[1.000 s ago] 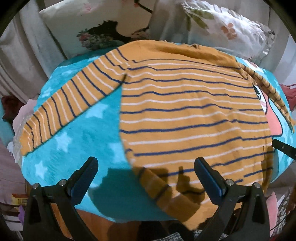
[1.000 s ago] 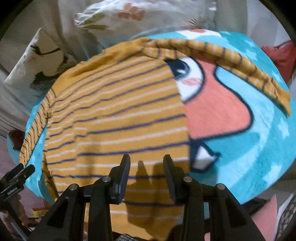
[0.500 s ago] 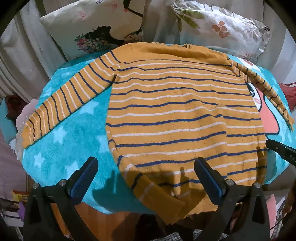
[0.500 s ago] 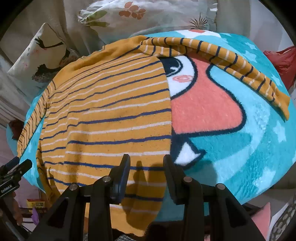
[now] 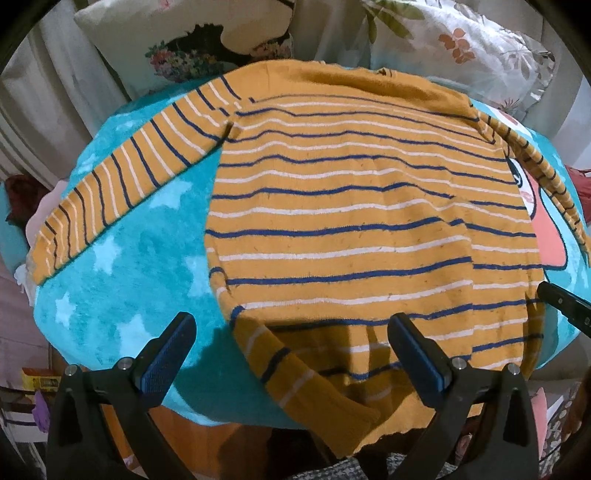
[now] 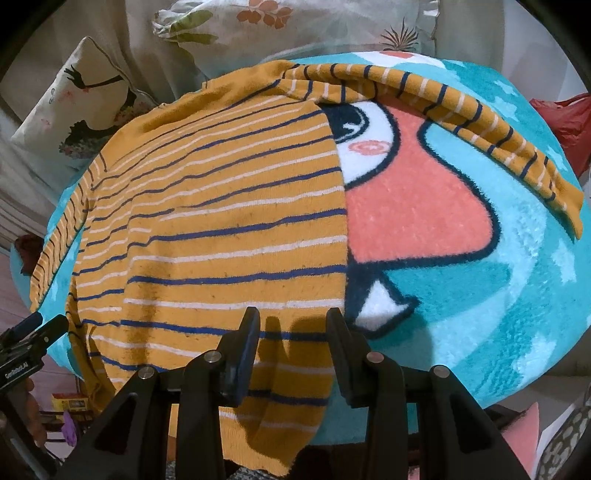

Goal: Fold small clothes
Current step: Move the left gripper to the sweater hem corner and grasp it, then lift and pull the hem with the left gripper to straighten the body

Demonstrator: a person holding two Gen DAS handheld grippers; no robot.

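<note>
A mustard sweater [image 5: 351,229] with navy and white stripes lies spread flat on a teal blanket [image 5: 122,295]. One sleeve [image 5: 122,192] stretches out to the left, the other sleeve [image 6: 480,122] runs off to the right. Its hem [image 5: 332,398] hangs over the blanket's near edge, with one corner folded up. My left gripper [image 5: 290,328] hovers wide open over the hem's left corner and holds nothing. My right gripper [image 6: 293,321] stands open above the hem near the sweater's right edge [image 6: 341,221]; its shadow falls on the cloth.
Printed pillows [image 5: 221,44] [image 6: 295,29] lean behind the blanket, with curtains to the left. The blanket carries a big cartoon face [image 6: 406,206]. A red bag [image 6: 565,122] sits at the far right. Small clutter lies on the floor at lower left [image 5: 37,384].
The blurred views have sharpened and shifted slightly. The sweater's left edge lies a little further left on the blanket. Both grippers keep their openings.
</note>
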